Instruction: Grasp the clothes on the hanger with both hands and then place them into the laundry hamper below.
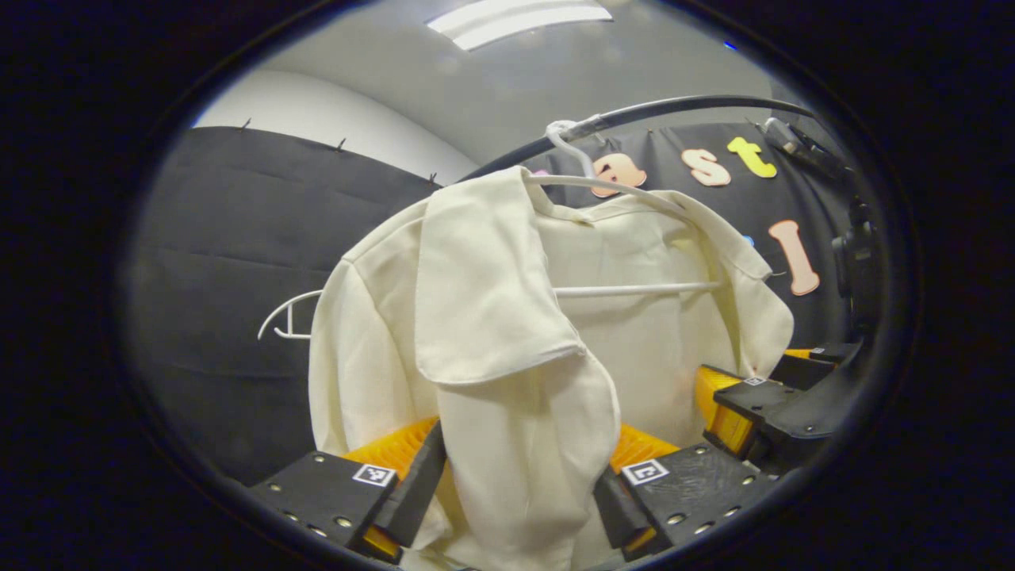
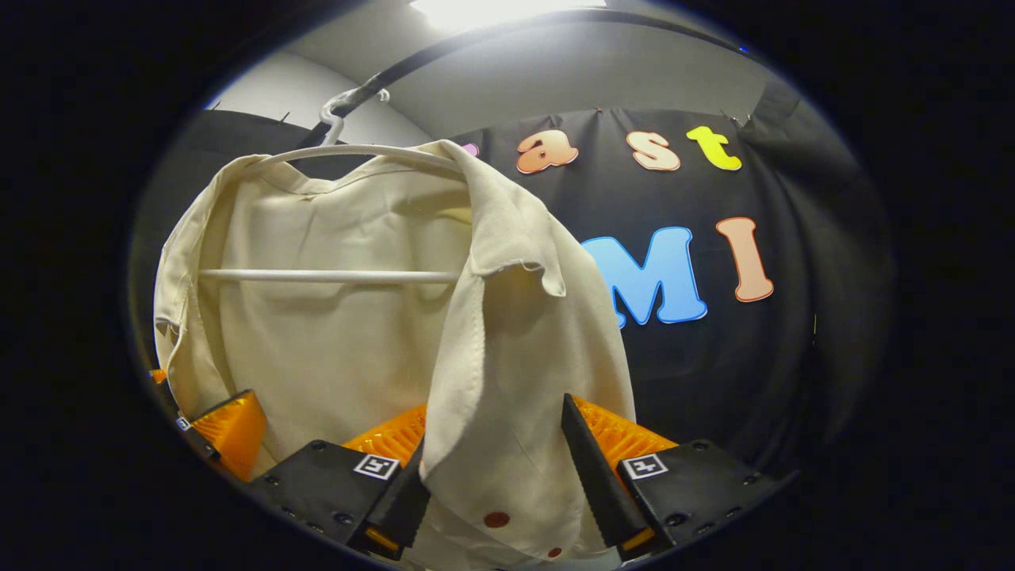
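Cream shirt [image 1: 507, 317] is hanging on a white hanger [image 1: 634, 289] from the black rail [image 1: 674, 107], front panels drooping open. Left gripper [image 1: 519, 484] is straddling one panel – fingers apart, cloth between them, whether they are pressing I cannot tell. Right gripper [image 2: 496, 476] is doing likewise on the buttoned edge. Fabric is looking light, soft, floppy – likely to slip and bunch; grabbing high near the shoulders seems safer for lifting it off.
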Demonstrator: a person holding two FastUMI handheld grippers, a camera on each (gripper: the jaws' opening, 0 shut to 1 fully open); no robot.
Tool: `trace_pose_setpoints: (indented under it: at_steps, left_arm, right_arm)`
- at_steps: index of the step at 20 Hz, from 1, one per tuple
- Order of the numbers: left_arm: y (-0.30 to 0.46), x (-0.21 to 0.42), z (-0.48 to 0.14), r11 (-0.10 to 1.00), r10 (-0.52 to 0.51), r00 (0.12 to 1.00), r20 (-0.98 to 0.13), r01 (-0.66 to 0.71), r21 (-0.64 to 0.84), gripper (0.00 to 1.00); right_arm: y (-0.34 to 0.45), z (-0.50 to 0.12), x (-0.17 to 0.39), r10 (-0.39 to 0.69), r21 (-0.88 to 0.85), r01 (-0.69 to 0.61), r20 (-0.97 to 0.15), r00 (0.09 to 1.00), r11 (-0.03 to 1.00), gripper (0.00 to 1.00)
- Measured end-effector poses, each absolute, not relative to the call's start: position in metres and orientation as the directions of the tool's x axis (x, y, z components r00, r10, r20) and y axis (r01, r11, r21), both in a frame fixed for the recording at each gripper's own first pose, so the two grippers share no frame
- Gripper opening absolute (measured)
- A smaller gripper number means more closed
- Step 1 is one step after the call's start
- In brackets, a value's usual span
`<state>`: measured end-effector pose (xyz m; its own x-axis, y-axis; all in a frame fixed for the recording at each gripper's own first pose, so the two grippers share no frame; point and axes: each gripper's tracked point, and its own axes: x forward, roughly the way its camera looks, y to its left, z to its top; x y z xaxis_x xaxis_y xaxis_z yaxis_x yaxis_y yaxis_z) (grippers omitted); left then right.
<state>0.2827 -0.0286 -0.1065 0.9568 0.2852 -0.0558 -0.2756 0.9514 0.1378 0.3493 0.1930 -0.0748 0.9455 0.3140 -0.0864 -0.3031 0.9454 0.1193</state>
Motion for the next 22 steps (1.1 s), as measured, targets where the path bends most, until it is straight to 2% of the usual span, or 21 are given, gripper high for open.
trace_pose_setpoints:
  at_steps: [1,2,3,4,5,7,8,9,10,11,18,22]
  left_arm:
    - [-0.029,0.283,-0.108,0.953,0.282,0.957,-0.062,-0.272,0.137,0.7]
    - [-0.029,0.284,-0.109,0.952,0.284,0.956,-0.069,-0.272,0.143,0.7]
    - [-0.029,0.284,-0.111,0.952,0.282,0.956,-0.08,-0.269,0.146,0.64]
    - [-0.029,0.288,-0.112,0.953,0.277,0.957,-0.087,-0.263,0.148,0.69]
    - [-0.023,0.28,-0.109,0.943,0.309,0.948,-0.075,-0.295,0.155,0.6]
    - [-0.021,0.281,-0.108,0.945,0.308,0.948,-0.08,-0.296,0.14,0.32]
    - [-0.017,0.278,-0.104,0.938,0.329,0.942,-0.072,-0.316,0.144,0.18]
    - [-0.005,0.269,-0.101,0.925,0.362,0.931,-0.056,-0.351,0.147,0.1]
    - [-0.001,0.262,-0.096,0.922,0.372,0.927,-0.046,-0.363,0.136,0.03]
    - [0.001,0.264,-0.096,0.925,0.365,0.93,-0.041,-0.358,0.125,0.02]
    - [0.026,0.227,-0.055,0.902,0.394,0.918,0.04,-0.395,0.174,0.01]
    - [0.041,0.219,-0.036,0.888,0.413,0.908,0.074,-0.419,0.191,0.02]
  right_arm:
    - [0.195,-0.076,0.35,0.315,0.119,-0.304,-0.096,0.944,0.945,0.8]
    - [0.195,-0.077,0.35,0.315,0.117,-0.303,-0.101,0.944,0.946,0.79]
    - [0.194,-0.077,0.351,0.308,0.113,-0.297,-0.103,0.946,0.948,0.69]
    - [0.195,-0.078,0.351,0.307,0.108,-0.296,-0.106,0.946,0.949,0.57]
    - [0.196,-0.077,0.351,0.304,0.102,-0.294,-0.108,0.947,0.951,0.48]
    - [0.19,-0.074,0.352,0.276,0.084,-0.269,-0.101,0.956,0.96,0.22]
    - [0.184,-0.071,0.351,0.253,0.078,-0.247,-0.089,0.963,0.966,0.13]
    - [0.183,-0.07,0.35,0.26,0.07,-0.254,-0.087,0.962,0.965,0.04]
    - [0.185,-0.07,0.349,0.284,0.057,-0.279,-0.094,0.954,0.958,0.03]
    - [0.181,-0.068,0.351,0.277,0.042,-0.274,-0.091,0.957,0.961,0.01]
    - [0.148,-0.036,0.346,0.199,-0.028,-0.198,0.01,0.98,0.98,0.01]
    - [0.135,-0.028,0.343,0.183,-0.028,-0.183,0.022,0.983,0.983,0.01]
